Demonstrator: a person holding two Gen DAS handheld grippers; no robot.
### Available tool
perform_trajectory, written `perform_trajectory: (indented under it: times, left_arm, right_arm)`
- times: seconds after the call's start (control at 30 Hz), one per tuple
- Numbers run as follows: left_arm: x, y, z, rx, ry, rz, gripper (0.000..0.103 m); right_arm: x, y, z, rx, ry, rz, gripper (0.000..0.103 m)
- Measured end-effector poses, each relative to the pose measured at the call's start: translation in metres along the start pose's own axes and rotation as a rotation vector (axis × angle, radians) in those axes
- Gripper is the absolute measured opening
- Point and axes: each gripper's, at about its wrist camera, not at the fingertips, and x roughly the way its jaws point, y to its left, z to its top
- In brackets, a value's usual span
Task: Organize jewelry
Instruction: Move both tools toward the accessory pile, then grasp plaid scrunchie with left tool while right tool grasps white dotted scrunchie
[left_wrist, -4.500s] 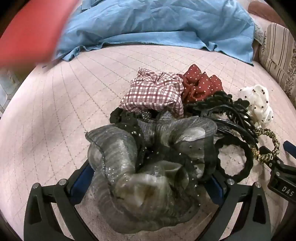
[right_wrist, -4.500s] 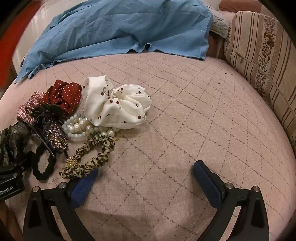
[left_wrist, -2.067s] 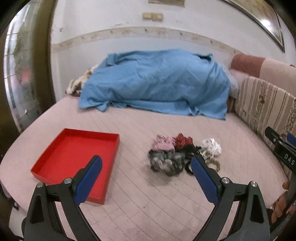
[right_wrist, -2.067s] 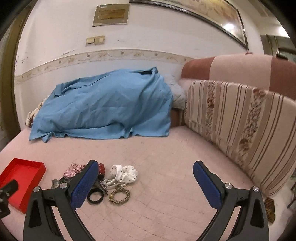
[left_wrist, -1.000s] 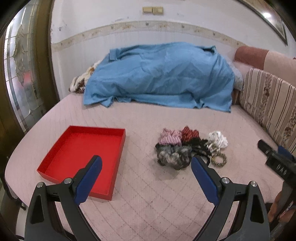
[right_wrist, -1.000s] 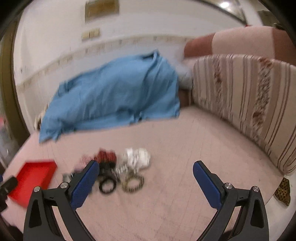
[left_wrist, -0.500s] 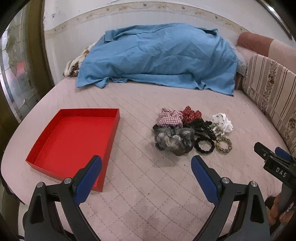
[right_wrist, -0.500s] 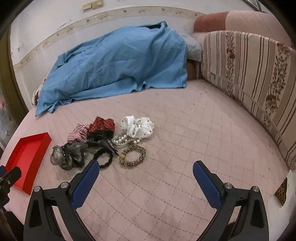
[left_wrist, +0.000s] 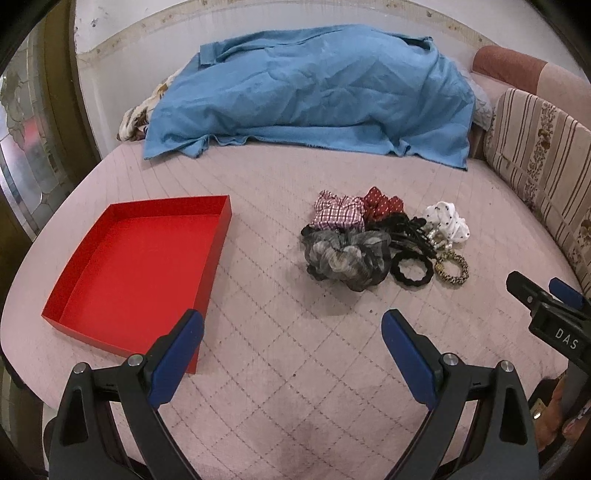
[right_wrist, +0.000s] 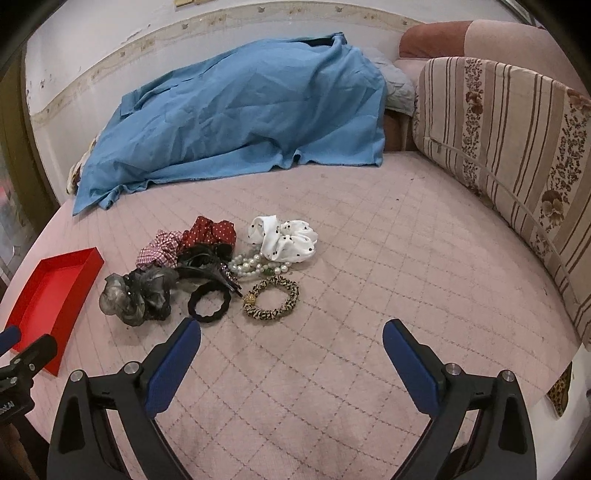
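Left wrist view: left tool (left_wrist: 291, 332) wide open, empty, scrunchie pile (left_wrist: 373, 243) well ahead, untouched.

Pink quilted bed cover (left_wrist: 295, 369), diamond stitching. Rumpled blue sheet (left_wrist: 314, 92) heaped at far end against white wall (right_wrist: 92, 55) with patterned border strip. Striped floral cushion (right_wrist: 509, 147) along right side (upright, leaning back). Patterned glass panel (left_wrist: 22, 155) at left edge.

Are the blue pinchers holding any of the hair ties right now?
No. Both the left gripper and right gripper are open and empty; the hair ties lie on the bed.
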Motion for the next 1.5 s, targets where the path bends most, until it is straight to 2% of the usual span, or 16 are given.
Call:
perform_trajectory:
  times: [0.37,0.47,0.6,0.63,0.7,0.77,1.07,1.33,1.4,1.43,1.47,1.5]
  left_arm:
    - [0.018,0.009,0.005,-0.01,0.049,-0.008,0.096]
    - [0.019,0.016,0.016,-0.02,0.037,-0.049,0.096]
    - [0.03,0.023,0.044,-0.048,0.031,-0.138,0.096]
    - [0.036,0.024,0.052,-0.057,0.033,-0.165,0.096]
    - [0.051,0.022,0.065,-0.069,0.053,-0.18,0.088]
    - [0.068,0.019,0.076,-0.075,0.084,-0.195,0.083]
    - [0.162,0.01,0.118,-0.146,0.215,-0.27,0.083]
    - [0.215,0.011,0.127,-0.203,0.298,-0.324,0.083]
    - [0.221,0.009,0.125,-0.212,0.317,-0.339,0.083]
    - [0.223,0.007,0.123,-0.211,0.321,-0.345,0.08]
    - [0.224,0.005,0.122,-0.2,0.319,-0.344,0.07]
    - [0.224,0.003,0.122,-0.184,0.32,-0.341,0.048]
  right_arm:
    - [0.016,-0.006,-0.002,0.007,0.036,-0.004,0.1]
    - [0.022,-0.01,0.001,0.011,0.046,0.002,0.099]
    - [0.034,-0.018,0.011,0.02,0.064,0.023,0.091]
    - [0.038,-0.021,0.015,0.025,0.068,0.032,0.088]
    - [0.047,-0.026,0.023,0.041,0.077,0.051,0.085]
    - [0.059,-0.031,0.033,0.057,0.088,0.067,0.084]
    - [0.116,-0.035,0.073,0.07,0.123,0.12,0.075]
    - [0.163,-0.03,0.082,0.071,0.178,0.144,0.074]
    - [0.171,-0.031,0.083,0.082,0.192,0.151,0.069]
    - [0.175,-0.031,0.082,0.086,0.199,0.156,0.062]
    - [0.178,-0.03,0.082,0.088,0.207,0.16,0.054]
    - [0.181,-0.03,0.081,0.089,0.212,0.168,0.049]
